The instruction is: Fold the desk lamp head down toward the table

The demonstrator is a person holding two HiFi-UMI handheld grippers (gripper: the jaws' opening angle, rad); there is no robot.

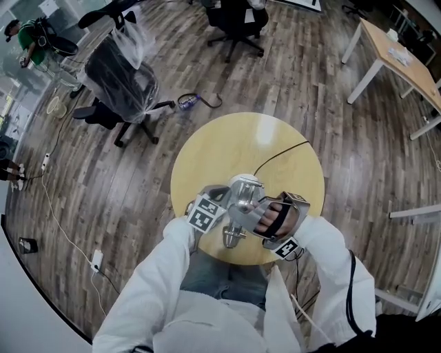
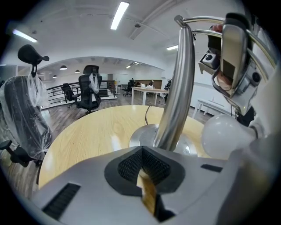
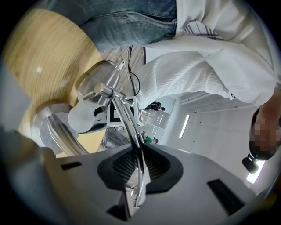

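Observation:
A chrome desk lamp point(image 1: 241, 200) stands near the front edge of the round wooden table point(image 1: 207, 155). In the left gripper view its post point(image 2: 178, 88) rises from a round base point(image 2: 142, 136), with the white bulb point(image 2: 224, 134) to the right. My left gripper point(image 2: 142, 165) is shut with nothing in it, just short of the base; it sits left of the lamp point(image 1: 207, 212). My right gripper point(image 3: 138, 162) is shut on the lamp's thin chrome arm rods point(image 3: 127, 118), which lead to the lamp head point(image 3: 99, 83) and bulb point(image 3: 85, 116). It sits right of the lamp point(image 1: 269, 217).
A black cable point(image 1: 279, 155) runs across the table to the lamp. An office chair wrapped in plastic point(image 1: 124, 83) stands at the back left, another chair point(image 1: 234, 21) at the back. Desks point(image 1: 396, 55) stand at the right. A power strip point(image 1: 96, 260) lies on the floor.

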